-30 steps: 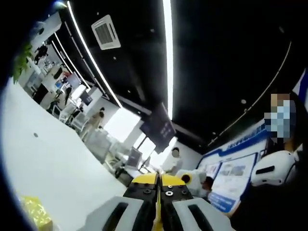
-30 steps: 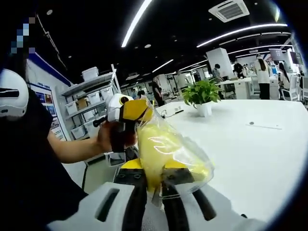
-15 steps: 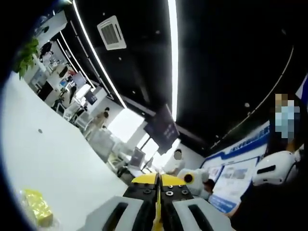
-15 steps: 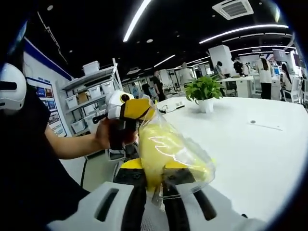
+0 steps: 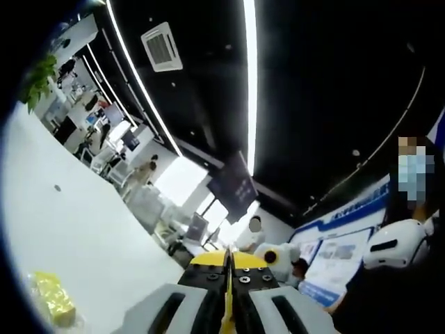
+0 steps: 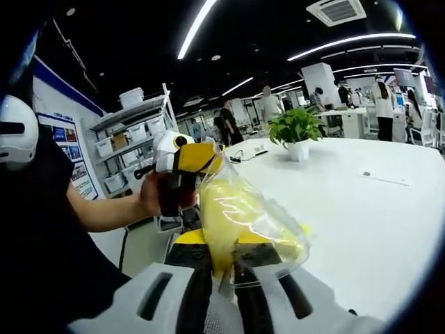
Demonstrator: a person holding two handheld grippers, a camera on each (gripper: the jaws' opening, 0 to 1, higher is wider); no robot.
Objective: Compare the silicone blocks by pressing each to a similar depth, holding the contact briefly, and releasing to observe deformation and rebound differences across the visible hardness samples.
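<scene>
The right hand-held gripper point(image 6: 221, 268) is clamped on a clear bag of yellow silicone blocks point(image 6: 240, 219); the left hand-held gripper point(image 6: 197, 158), at 11 o'clock, pinches the bag top above the white desk point(image 6: 361, 209).

White table point(image 6: 361, 229) — potted plant point(image 6: 295, 132), yellow bagged block point(image 5: 52, 300) on top

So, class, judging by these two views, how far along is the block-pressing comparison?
No pressing looks done. In hand: the right gripper and the left gripper both grip a clear bag holding a yellow block, lifted above the white table. Another yellow block lies there. Unbagging and all presses remain.
</scene>
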